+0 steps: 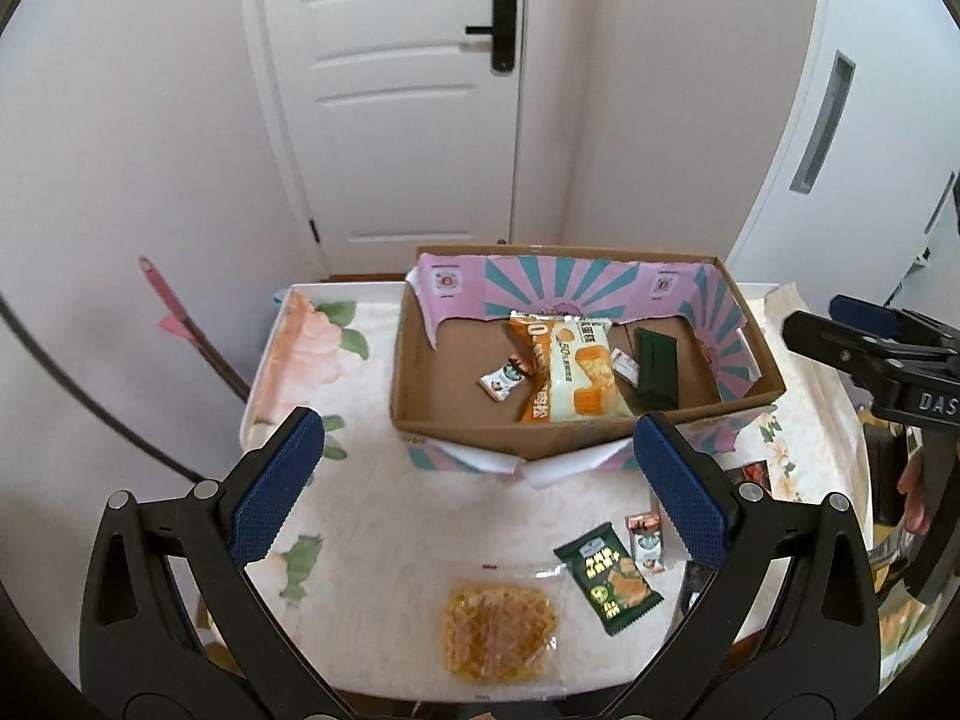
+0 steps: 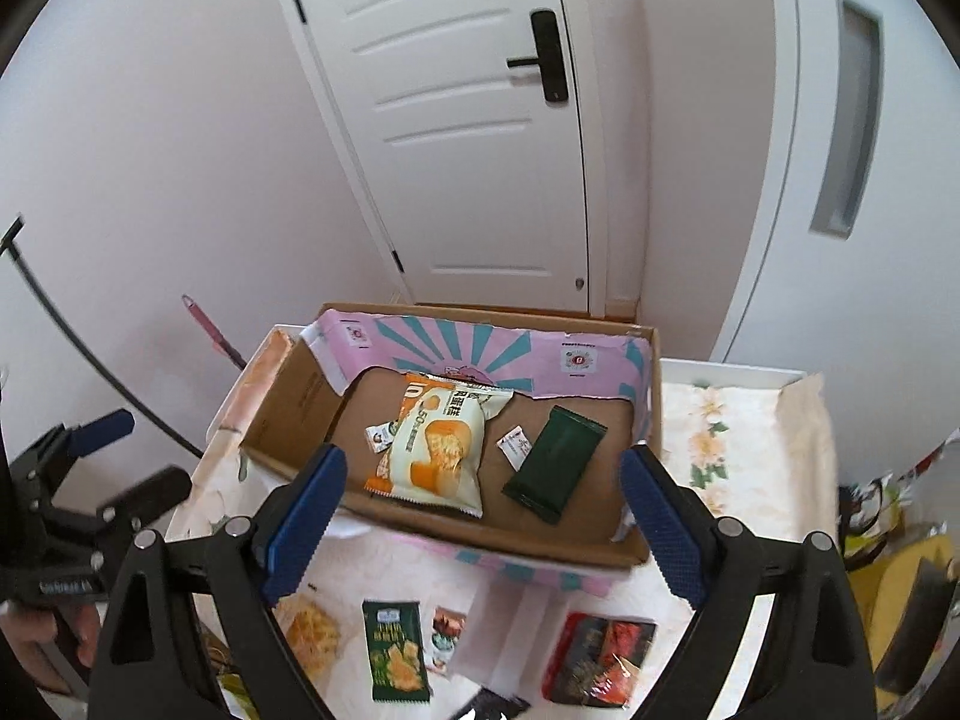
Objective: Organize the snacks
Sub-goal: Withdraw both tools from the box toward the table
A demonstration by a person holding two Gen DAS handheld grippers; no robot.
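The left gripper (image 1: 477,483) hangs with its jaws spread wide and nothing between its blue pads (image 1: 277,483). The right gripper (image 2: 483,519) is likewise wide apart and empty, its pads (image 2: 663,525) bare

Both views are bright with soft, even daylight and a faint pink cast on the walls. Shadows are weak: only a shallow one inside the box (image 1: 585,396) along its near wall, and faint ones under the packets ahead of the left gripper (image 1: 480,474). No hard glare; the clear packet (image 1: 501,630) shows a mild sheen. Fisheye distortion is strong: the door (image 2: 480,120) bows, and black vignette fills the corners. The centre is fairly sharp in the left view. In the right view the items below the right gripper (image 2: 480,516) are smeared, such as the red packet (image 2: 600,666), and the far right edge is blurred.
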